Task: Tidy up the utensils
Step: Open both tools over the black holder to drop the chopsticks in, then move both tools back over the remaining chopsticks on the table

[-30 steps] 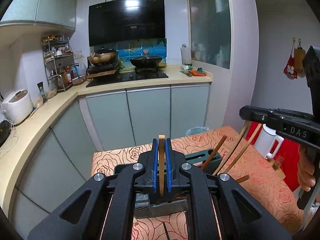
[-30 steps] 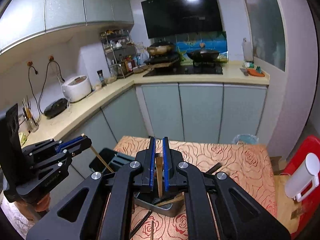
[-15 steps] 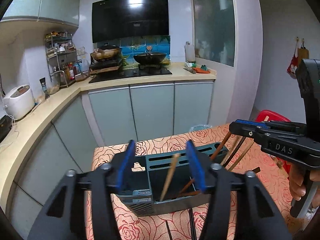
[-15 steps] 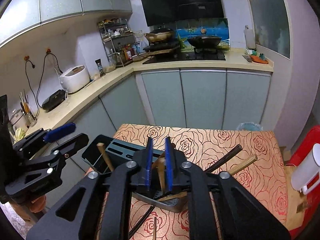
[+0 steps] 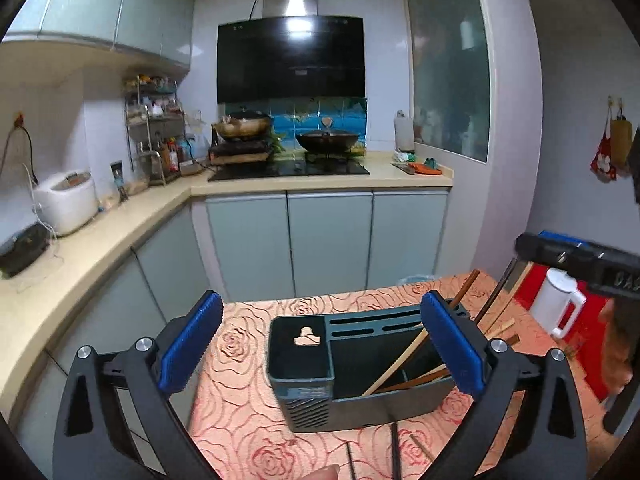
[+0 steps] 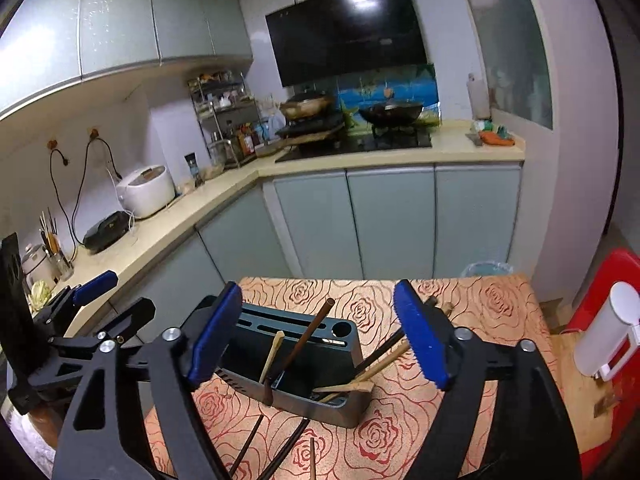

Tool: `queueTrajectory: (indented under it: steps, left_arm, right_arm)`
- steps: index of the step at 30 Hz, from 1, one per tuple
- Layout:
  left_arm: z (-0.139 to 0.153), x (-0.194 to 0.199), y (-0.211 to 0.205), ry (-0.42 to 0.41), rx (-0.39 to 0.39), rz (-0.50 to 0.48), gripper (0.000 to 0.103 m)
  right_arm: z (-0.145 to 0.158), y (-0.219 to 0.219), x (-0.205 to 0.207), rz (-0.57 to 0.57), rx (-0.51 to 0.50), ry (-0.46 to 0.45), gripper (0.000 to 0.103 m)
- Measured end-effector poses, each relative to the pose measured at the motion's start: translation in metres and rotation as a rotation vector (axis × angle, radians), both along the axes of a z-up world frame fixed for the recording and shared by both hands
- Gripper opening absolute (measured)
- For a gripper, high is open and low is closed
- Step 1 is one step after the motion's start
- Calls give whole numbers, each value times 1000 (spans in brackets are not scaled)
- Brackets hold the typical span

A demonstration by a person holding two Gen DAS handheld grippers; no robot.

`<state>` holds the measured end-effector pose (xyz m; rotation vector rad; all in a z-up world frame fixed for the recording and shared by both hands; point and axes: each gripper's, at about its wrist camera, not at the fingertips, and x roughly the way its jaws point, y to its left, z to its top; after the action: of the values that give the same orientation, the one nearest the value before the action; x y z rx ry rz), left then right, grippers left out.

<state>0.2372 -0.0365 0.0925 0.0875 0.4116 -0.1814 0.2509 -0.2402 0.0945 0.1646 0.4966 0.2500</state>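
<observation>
Kitchen behind, with table (image 5: 248, 412) in a rose-patterned cloth filling the lower half of both views. Centre of the table: dark holder (image 5: 360, 364), slotted along its back edge, open bin toward the camera. Already in the bin, leaning at angles: a pale chopstick (image 6: 273, 354) and a dark one (image 6: 306, 340) at centre frame in the right view, with more sticks (image 6: 352, 388) slanting out of the bin's right end. Still loose on the cloth: dark chopsticks (image 6: 280, 452) at the bottom edge of the right view, and a few more (image 5: 496, 312) lying off the holder's right end at right of centre in the left view. Left gripper (image 5: 324, 346) in the lower foreground with jaws spread wide, having just been opening, nothing between them but the view of the holder beyond. Right gripper (image 6: 320, 334) likewise with jaws apart, just been opening, no stick pressed by either pad, the binned chopsticks standing past them. Judged from the layout: partly done, several sticks housed, both grippers free, the loose ones on the cloth left to collect and drop in.
</observation>
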Motion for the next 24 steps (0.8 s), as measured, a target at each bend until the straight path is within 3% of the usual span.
queueTrajectory:
  steps: [7, 15, 24]
  left_arm:
    - [3, -41, 8, -84, -9, 9, 96]
    - [4, -90, 19, -164, -39, 23, 96]
    - [-21, -148, 26, -171, -30, 16, 96]
  right_arm:
    - [3, -1, -48, -29, -58, -140, 96]
    - [-6, 0, -108, -52, -167, -260, 96]
    - [-32, -10, -161, -90, -212, -266, 96]
